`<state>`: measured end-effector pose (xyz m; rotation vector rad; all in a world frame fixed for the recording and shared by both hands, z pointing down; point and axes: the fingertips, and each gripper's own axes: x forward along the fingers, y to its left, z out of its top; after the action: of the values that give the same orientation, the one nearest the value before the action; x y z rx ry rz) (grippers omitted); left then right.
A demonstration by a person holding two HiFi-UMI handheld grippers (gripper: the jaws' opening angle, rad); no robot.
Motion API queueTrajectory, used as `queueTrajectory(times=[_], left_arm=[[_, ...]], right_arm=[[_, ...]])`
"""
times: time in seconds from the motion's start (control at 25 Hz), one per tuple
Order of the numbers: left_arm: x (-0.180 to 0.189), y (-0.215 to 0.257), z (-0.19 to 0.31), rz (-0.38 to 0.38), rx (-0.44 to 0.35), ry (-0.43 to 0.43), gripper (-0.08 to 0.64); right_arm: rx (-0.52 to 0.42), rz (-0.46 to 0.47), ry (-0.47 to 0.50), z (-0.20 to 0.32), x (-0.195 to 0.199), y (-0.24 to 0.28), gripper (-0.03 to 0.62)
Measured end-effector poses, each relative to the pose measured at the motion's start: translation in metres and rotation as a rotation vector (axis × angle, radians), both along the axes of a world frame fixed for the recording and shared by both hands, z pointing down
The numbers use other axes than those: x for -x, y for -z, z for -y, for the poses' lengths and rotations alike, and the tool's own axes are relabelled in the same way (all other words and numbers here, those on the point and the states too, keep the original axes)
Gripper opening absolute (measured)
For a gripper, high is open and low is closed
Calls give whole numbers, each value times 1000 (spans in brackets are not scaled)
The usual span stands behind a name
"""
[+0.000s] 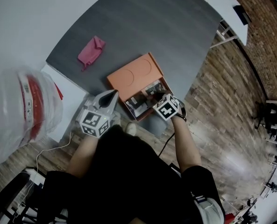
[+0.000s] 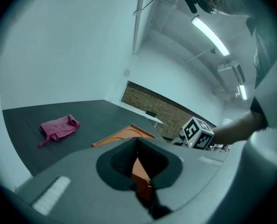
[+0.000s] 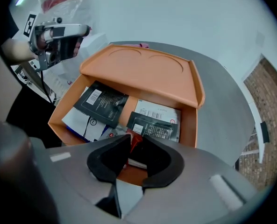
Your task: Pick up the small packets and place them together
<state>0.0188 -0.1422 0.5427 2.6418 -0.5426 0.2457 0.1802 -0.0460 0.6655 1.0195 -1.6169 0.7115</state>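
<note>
Right tool [image 3: 135,144] pointed down into open orange cardboard box [image 3: 143,71] on grey table [image 3: 222,101], jaws pinched on small red packet [image 3: 137,139] lying near the black foil packets [image 3: 103,101]. Left tool [image 2: 139,167] was clamped on box's lid edge, presumably steadying it for the pick.

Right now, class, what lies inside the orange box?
Black packets, white packets, and a red packet pinched in the right claw. The claw hides the box's near end.
</note>
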Motion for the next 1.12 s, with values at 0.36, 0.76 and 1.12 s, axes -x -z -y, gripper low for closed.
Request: queueTrajectory(times=[0.36, 0.76, 1.12], left_arm=[[-1, 2, -3, 12, -8, 7, 0], [-16, 13, -12, 7, -36, -1, 0], [-21, 22, -17, 3, -60, 3, 0]], right_arm=[[-74, -5, -27, 8, -5, 14, 54], [-255, -35, -52, 19, -22, 49, 41], [-356, -28, -31, 32, -18, 78, 38]])
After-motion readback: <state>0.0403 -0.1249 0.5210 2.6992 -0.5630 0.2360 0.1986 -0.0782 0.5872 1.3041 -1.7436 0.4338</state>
